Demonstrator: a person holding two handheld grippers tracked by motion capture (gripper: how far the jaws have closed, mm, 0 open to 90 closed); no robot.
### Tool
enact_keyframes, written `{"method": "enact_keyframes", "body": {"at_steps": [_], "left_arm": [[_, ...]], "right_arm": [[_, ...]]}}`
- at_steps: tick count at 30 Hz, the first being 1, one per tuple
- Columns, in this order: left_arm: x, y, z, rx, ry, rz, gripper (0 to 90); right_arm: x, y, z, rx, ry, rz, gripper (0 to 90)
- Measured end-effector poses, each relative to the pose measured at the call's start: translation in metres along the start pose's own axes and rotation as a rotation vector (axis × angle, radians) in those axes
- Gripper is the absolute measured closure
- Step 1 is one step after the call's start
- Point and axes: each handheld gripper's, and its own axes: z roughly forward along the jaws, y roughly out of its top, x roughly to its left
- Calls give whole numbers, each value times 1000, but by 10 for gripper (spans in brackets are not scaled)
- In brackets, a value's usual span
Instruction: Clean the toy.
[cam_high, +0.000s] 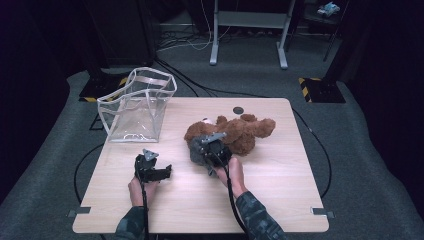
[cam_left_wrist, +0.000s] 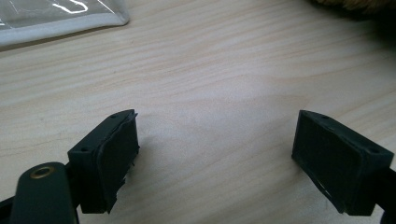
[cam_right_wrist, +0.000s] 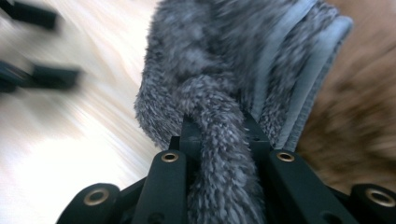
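Observation:
A brown teddy bear (cam_high: 240, 132) lies on the wooden table (cam_high: 280, 200), right of centre. Against its near side rests a grey fluffy cloth (cam_high: 196, 150). My right gripper (cam_high: 212, 147) is shut on it. In the right gripper view a fold of the grey cloth (cam_right_wrist: 210, 56) is pinched between the black jaws of the right gripper (cam_right_wrist: 219, 135), with the bear's brown fur (cam_right_wrist: 355, 116) blurred to the right. My left gripper (cam_high: 155, 167) rests low over the table, left of the cloth. In its own view the left gripper (cam_left_wrist: 215, 144) is open over bare wood.
A clear plastic bag (cam_high: 137, 105) with white trim stands open at the table's back left; its edge (cam_left_wrist: 60, 18) shows in the left gripper view. A small dark round hole (cam_high: 238, 110) sits near the table's far edge. Cables trail back from both grippers.

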Motion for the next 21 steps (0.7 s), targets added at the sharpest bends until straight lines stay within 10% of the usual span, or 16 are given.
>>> {"method": "enact_keyframes", "body": {"at_steps": [5,14,21], "left_arm": [[0,0,0,0,0,1,143],[1,0,0,2,1,10,144],[1,0,0,2,0,10,144]], "right_arm": [[-3,-13,15,48,13,33,762],[-17,12,-58,-102,-58,9,760],[-41,12,-67,-103,-108,74,759]]}}
